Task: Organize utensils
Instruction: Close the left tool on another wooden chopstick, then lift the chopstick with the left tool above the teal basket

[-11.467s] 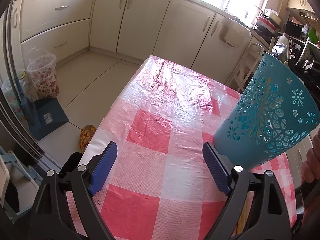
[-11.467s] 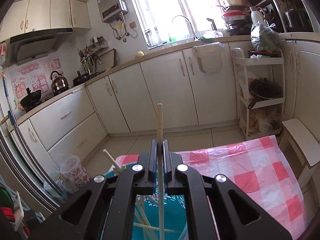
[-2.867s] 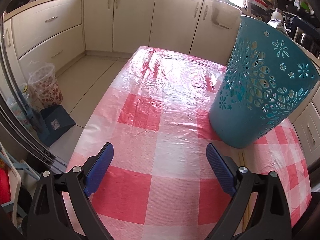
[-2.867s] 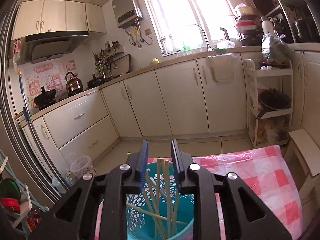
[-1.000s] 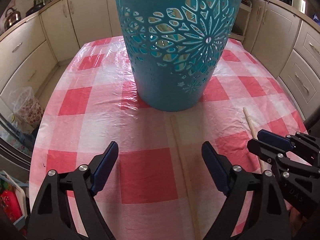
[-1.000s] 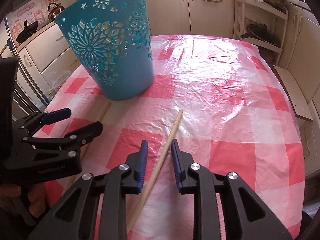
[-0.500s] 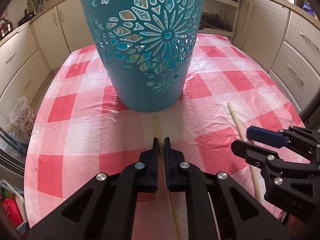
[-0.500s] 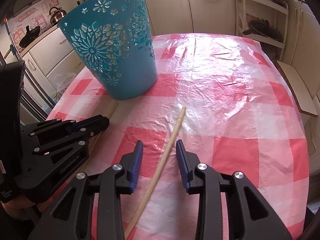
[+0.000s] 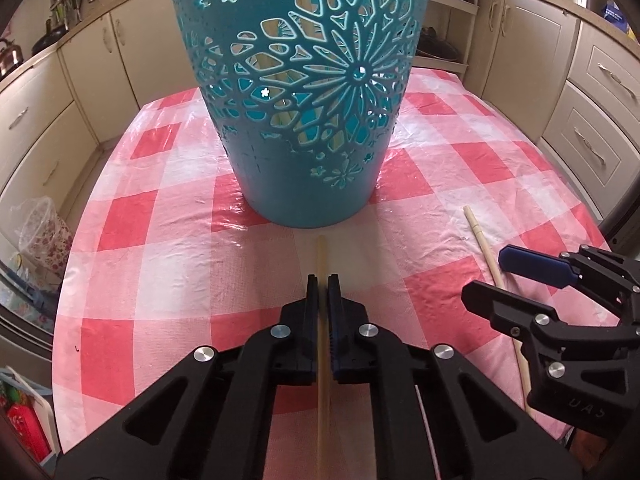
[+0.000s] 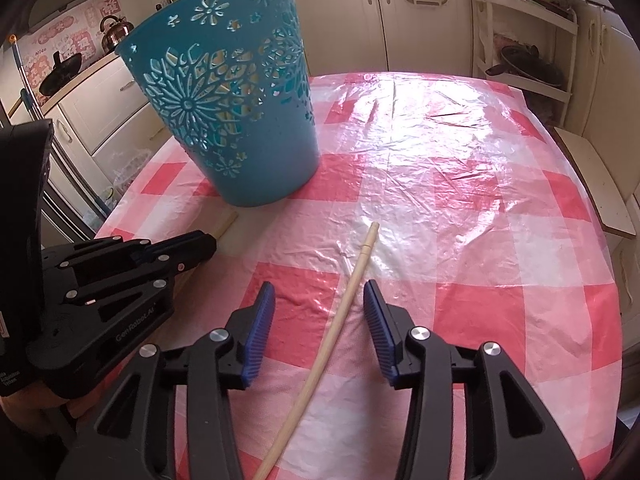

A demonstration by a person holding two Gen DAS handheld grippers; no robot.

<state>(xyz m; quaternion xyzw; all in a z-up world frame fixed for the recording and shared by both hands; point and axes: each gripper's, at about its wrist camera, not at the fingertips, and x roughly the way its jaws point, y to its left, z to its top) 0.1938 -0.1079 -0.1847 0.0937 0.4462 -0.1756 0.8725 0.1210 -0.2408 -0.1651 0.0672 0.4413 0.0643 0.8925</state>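
Note:
A teal cut-out basket [image 9: 304, 92] stands upright on the red-and-white checked table [image 9: 168, 240]; it also shows in the right wrist view [image 10: 236, 112], with several chopsticks visible through its holes. My left gripper [image 9: 323, 280] is shut on a pale chopstick [image 9: 321, 256] that points at the basket's base. My right gripper [image 10: 319, 292] is open, with a second wooden chopstick [image 10: 352, 276] lying on the table between its jaws. That chopstick [image 9: 482, 242] and the right gripper [image 9: 532, 276] also show in the left wrist view.
Cream kitchen cabinets [image 10: 424, 16] ring the table. A white rack with pans [image 10: 528, 48] stands at the back right, a wooden stool [image 10: 592, 184] by the right table edge. A floral bin [image 9: 40, 232] sits on the floor to the left.
My left gripper has closed on the pale chopstick in front of the basket. My right gripper has opened wider around the second chopstick on the table.

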